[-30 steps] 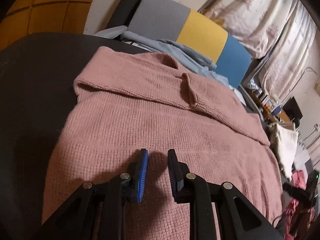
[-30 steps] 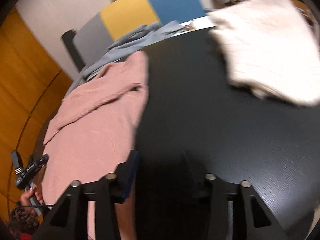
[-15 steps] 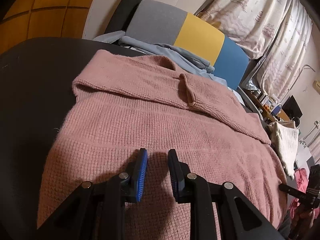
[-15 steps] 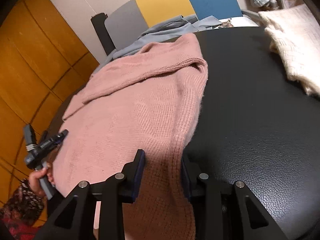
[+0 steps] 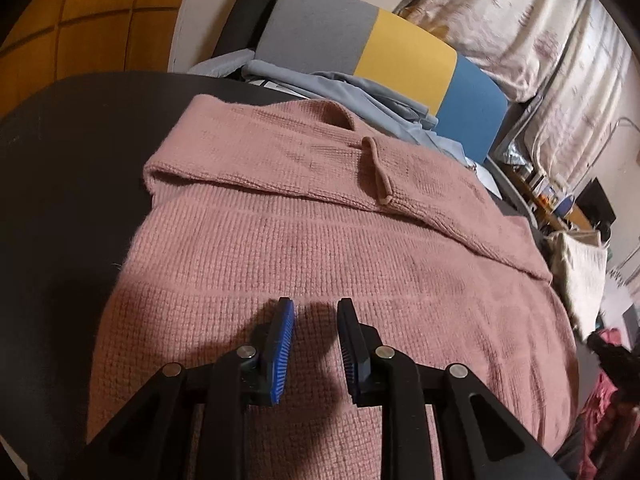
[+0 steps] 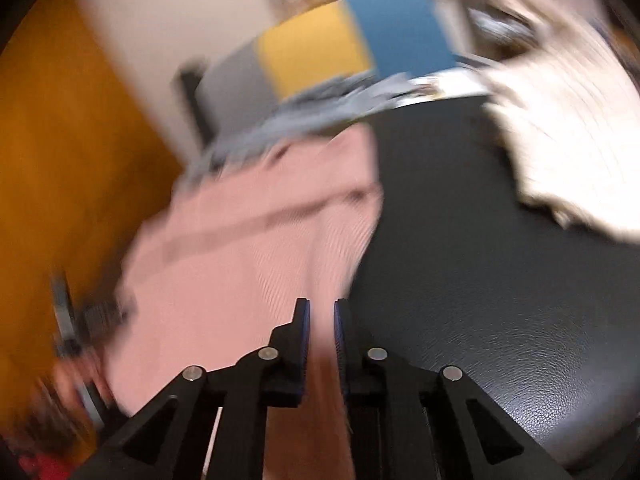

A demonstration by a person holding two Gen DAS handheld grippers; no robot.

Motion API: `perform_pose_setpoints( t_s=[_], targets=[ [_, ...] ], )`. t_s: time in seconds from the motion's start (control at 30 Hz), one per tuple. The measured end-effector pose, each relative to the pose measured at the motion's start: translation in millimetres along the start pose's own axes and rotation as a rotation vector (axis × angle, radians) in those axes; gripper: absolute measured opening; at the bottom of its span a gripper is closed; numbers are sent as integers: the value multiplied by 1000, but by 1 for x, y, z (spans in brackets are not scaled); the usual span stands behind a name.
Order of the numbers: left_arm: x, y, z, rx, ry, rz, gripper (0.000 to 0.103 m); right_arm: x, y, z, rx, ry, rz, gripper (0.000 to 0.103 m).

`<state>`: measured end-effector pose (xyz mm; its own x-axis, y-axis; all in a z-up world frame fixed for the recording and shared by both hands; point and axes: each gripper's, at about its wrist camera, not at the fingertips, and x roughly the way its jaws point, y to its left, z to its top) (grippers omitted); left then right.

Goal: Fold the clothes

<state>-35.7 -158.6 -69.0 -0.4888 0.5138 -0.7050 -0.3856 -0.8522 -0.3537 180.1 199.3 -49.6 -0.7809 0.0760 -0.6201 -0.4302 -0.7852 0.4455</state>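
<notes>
Pink sweater [image 5: 328, 248]: a knitted garment lying spread over the dark round bench [image 5: 72, 168], with one sleeve folded across its upper part; the cuff of that sleeve ends near the middle of the chest.
Sweater in the right view [image 6: 248, 256]: blurred by motion, but its near right edge runs along the bare bench surface [image 6: 472, 280] and down between the right fingers.
Left tongs [image 5: 315, 322]: over the lower part of the sweater, blue-padded fingers [image 5: 282, 344] parted with a clear gap; knit shows between them, and nothing is pinched. Whether the tips touch the fabric I cannot tell.
Right tongs [image 6: 321, 322]: fingers drawn close together with a strip of pink fabric running through the narrow gap, so they are clamped on the sweater's near right edge.
Cream knit [image 6: 568, 152]: a pale folded garment on the bench, to the far right, well apart from the sweater.
Grey-blue clothes [image 5: 360, 96]: a loose heap just beyond the sweater's collar, at the far edge of the bench.
Chair [image 5: 404, 52]: behind the heap, its back in grey, yellow and blue panels.
Curtain [image 5: 520, 36]: pale, patterned, hanging behind the chair.
Wooden wall [image 5: 96, 16]: orange panels on the left.
</notes>
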Motion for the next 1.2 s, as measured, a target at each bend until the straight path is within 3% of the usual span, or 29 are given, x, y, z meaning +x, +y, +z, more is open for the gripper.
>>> perform_pose_setpoints(
  t_s=[0.1,0.17,0.23,0.33,0.4,0.47,0.63,0.9,0.97,1.0,1.03,1.07,1.2],
  targets=[
    [3,0,-2,13,-23,6,22,19,-25,12,28,17,-108,16],
    [3,-3,-4,37,-35,18,22,38,-23,11,-6,75,-101,16],
    [3,-5,-6,53,-42,24,23,55,-20,9,-23,126,-66,16],
    [3,-2,-6,42,-42,13,23,62,-12,7,-6,128,27,17],
    [3,-1,-5,37,-46,6,23,62,-10,6,23,131,59,27],
    [3,-1,-6,37,-50,8,23,63,-8,6,52,133,90,46],
    [3,-3,-7,42,-51,14,24,61,-7,6,77,144,103,46],
    [3,-3,-9,40,-55,15,24,76,-18,3,198,212,268,46],
    [3,-3,-8,39,-56,16,24,84,-13,3,210,209,302,42],
    [3,-3,-9,39,-56,16,24,84,-7,3,173,208,273,39],
    [2,-4,-10,38,-56,17,24,85,-1,3,136,206,243,26],
    [2,-3,-10,36,-57,14,24,85,4,3,100,204,214,7],
    [2,-1,-9,28,-56,5,24,86,27,3,-48,197,96,6]
  ],
)
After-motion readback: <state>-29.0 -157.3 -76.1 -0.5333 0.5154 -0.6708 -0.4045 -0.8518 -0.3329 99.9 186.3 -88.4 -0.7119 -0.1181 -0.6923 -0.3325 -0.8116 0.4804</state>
